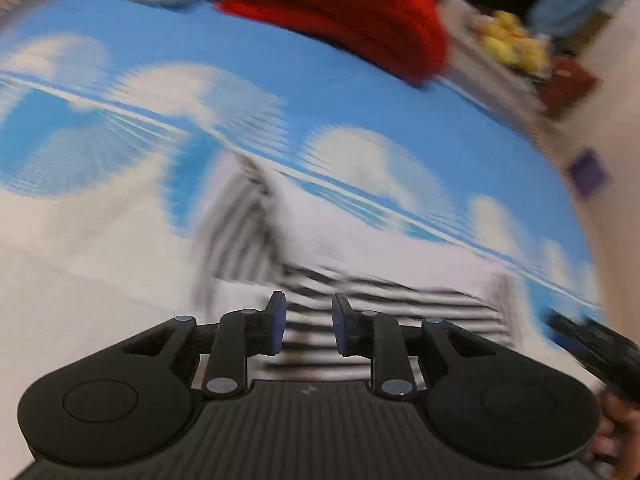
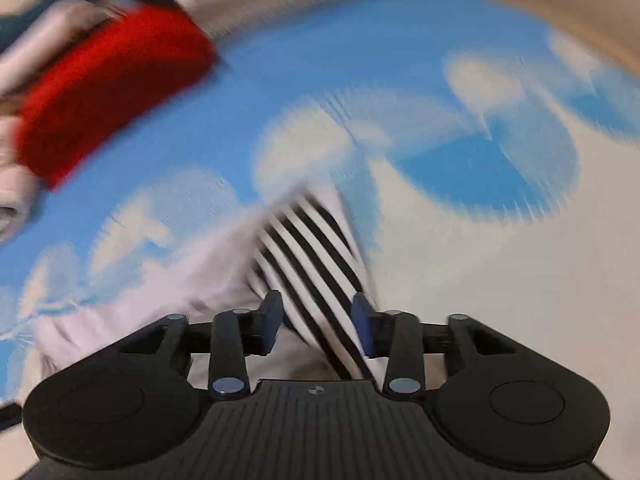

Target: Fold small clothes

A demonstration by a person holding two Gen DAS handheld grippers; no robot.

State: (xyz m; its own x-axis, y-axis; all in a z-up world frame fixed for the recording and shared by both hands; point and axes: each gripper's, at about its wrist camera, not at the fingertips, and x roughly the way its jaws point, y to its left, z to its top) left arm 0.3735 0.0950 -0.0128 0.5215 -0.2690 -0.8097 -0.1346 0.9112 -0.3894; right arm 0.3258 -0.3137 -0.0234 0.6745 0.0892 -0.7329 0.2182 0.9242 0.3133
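Observation:
A small white garment with black-and-white striped sleeves (image 1: 372,312) lies on a blue sheet printed with white clouds (image 1: 248,80). My left gripper (image 1: 309,322) is open just above a striped part, its jaws apart and empty. In the right wrist view the striped sleeve (image 2: 316,256) runs between the jaws of my right gripper (image 2: 318,322), which is open with the fingers apart on either side of it. Both views are blurred by motion.
A folded red knit garment (image 1: 340,8) lies at the far side of the sheet, also in the right wrist view (image 2: 108,88). Pale folded clothes (image 2: 16,192) sit beside it. Yellow items (image 1: 512,44) and a dark red box (image 1: 568,80) stand beyond the sheet's right edge.

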